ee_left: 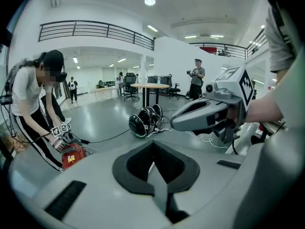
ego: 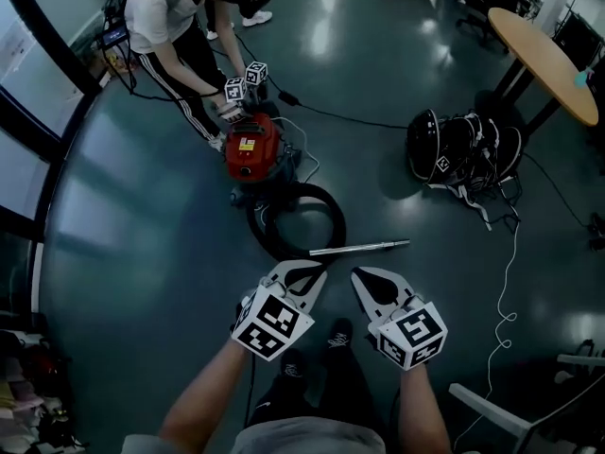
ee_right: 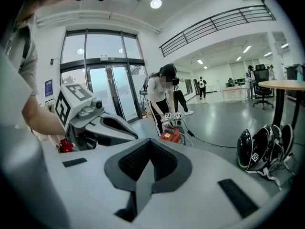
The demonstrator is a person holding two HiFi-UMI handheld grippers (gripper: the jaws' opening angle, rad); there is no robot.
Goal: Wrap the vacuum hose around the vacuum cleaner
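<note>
Two grey handheld tools, left gripper (ego: pixel 304 274) and right gripper (ego: pixel 371 282), both clenched on nothing, side by side over glossy dark floor (ego: pixel 142 253); red canister vacuum cleaner (ego: pixel 252 148) stands ahead, black ribbed hose (ego: pixel 333 218) looped on the floor beside it, silver metal wand (ego: pixel 359 248) nearer the grippers.

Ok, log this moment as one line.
left gripper: shut, empty | right gripper: shut, empty | hose: looped on floor beside vacuum cleaner | metal tube: on floor

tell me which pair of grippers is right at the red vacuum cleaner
The other person's pair, over the red vacuum cleaner. The wearer's own left gripper and right gripper are shut and empty, far from it.
</note>
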